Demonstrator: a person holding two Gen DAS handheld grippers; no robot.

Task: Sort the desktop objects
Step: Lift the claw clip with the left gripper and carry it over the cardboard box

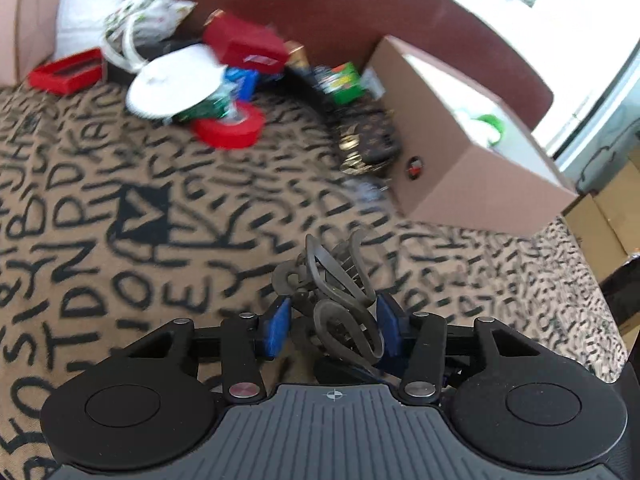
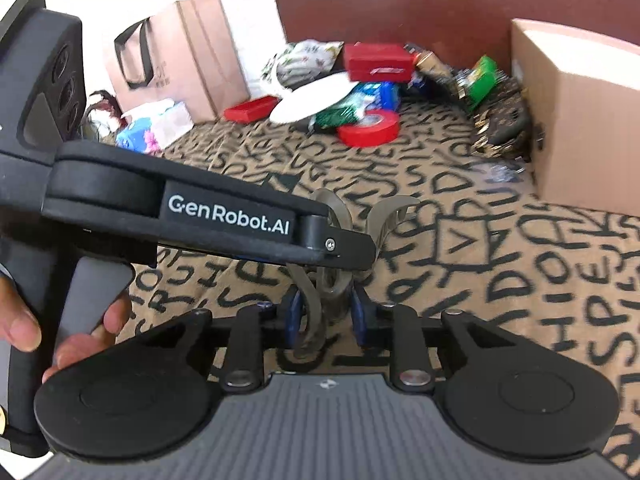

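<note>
Both grippers, left (image 1: 334,330) and right (image 2: 326,318), were closed on one grey hair claw (image 1: 340,292), near one red tape roll (image 1: 230,126) and one cardboard box (image 1: 460,148).

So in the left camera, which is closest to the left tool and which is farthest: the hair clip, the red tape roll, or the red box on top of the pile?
1. Hair clip: between the left tool's blue pads.
2. Red tape roll: lying on the patterned cloth, front edge of the pile, ahead and left.
3. Red box: on top of the pile, by the brown backboard.
</note>
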